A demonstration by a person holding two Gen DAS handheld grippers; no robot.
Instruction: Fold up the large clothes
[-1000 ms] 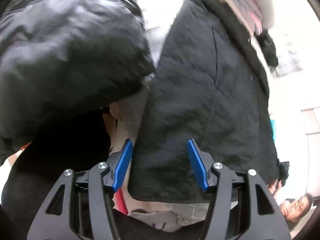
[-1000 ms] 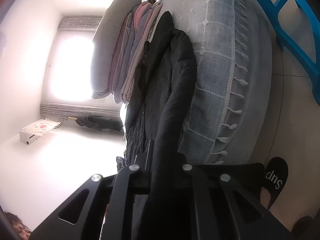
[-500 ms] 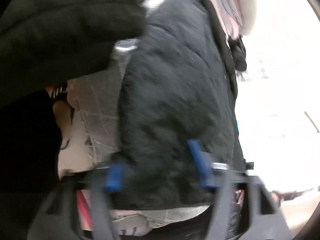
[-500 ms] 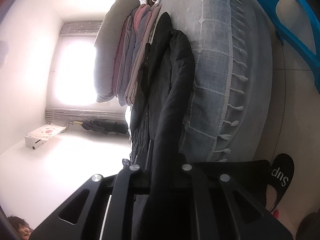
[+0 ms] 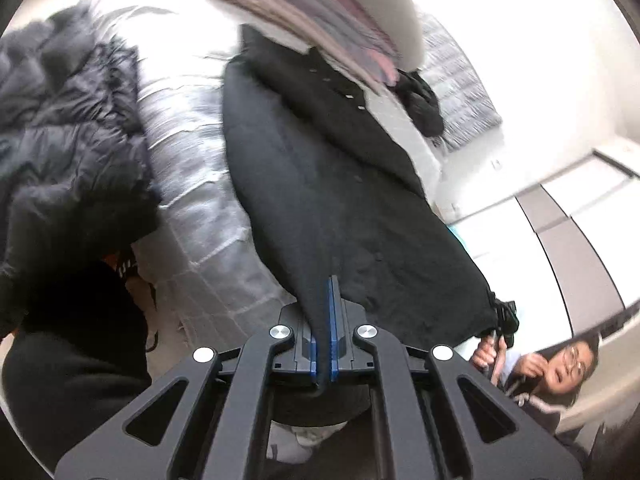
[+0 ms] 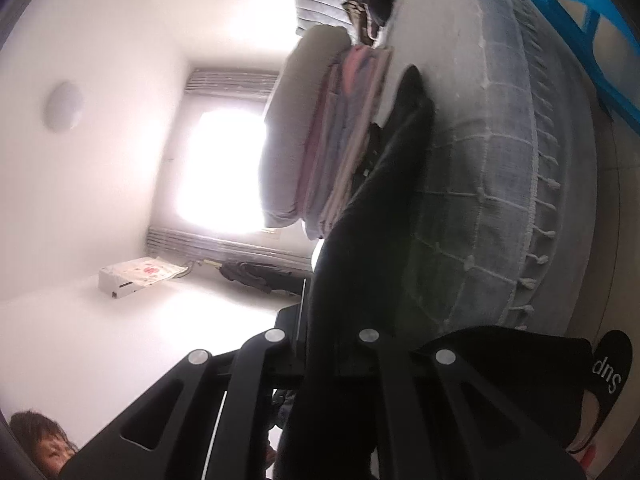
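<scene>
you're holding a matt black cloth coat (image 5: 340,184); the bedspread (image 6: 480,184) is woven grey-blue cloth with knotted fringe, and the puffer jacket (image 5: 68,140) looks faintly glossy, quilted.

My right claw (image 6: 320,344) fingertips buried under the black coat (image 6: 360,240), puffer jacket (image 5: 68,152) cut off at frame edge, folded pile (image 5: 320,20) motion-blurred

Counted: two black coats, one long coat (image 5: 332,184) and one puffer jacket (image 5: 68,140); one stack of folded bedding (image 6: 320,152); one slipper (image 6: 608,376).
</scene>
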